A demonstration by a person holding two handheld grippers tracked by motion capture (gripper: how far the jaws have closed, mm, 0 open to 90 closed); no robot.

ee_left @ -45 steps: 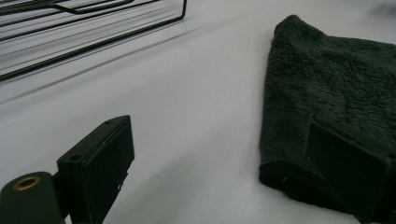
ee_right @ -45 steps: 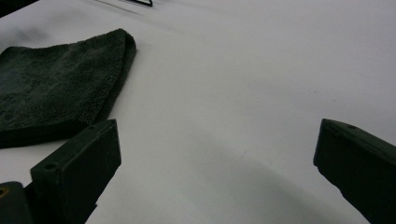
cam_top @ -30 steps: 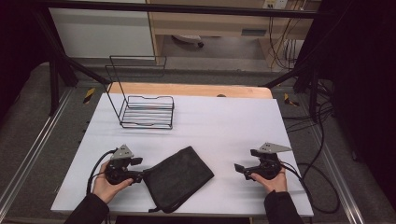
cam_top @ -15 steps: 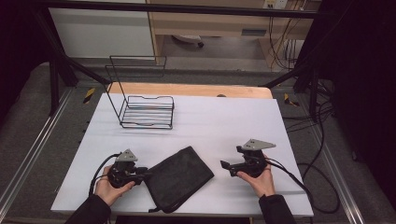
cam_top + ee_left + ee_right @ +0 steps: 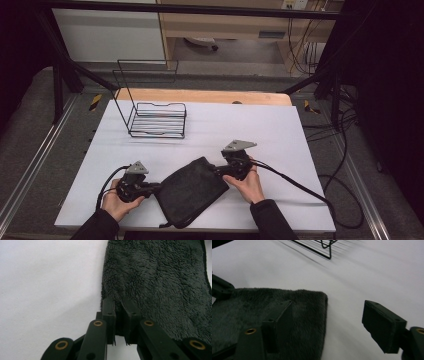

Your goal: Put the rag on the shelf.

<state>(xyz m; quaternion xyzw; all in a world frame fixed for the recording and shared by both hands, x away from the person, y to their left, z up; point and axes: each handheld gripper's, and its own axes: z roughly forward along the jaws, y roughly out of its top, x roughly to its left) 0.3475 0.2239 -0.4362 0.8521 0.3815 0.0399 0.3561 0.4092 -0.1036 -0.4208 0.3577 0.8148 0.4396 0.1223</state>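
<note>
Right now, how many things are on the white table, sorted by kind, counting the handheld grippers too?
Dark fleece cloth: 1
Black wire rack: 1
Handheld grippers: 2, the left gripper and the right gripper
Total: 4

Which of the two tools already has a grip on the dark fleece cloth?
The left tool: its jaws are pinched shut on the edge of the dark fleece cloth. The right tool has been closing, but its jaws stand apart astride the cloth's corner, not pressing.
</note>
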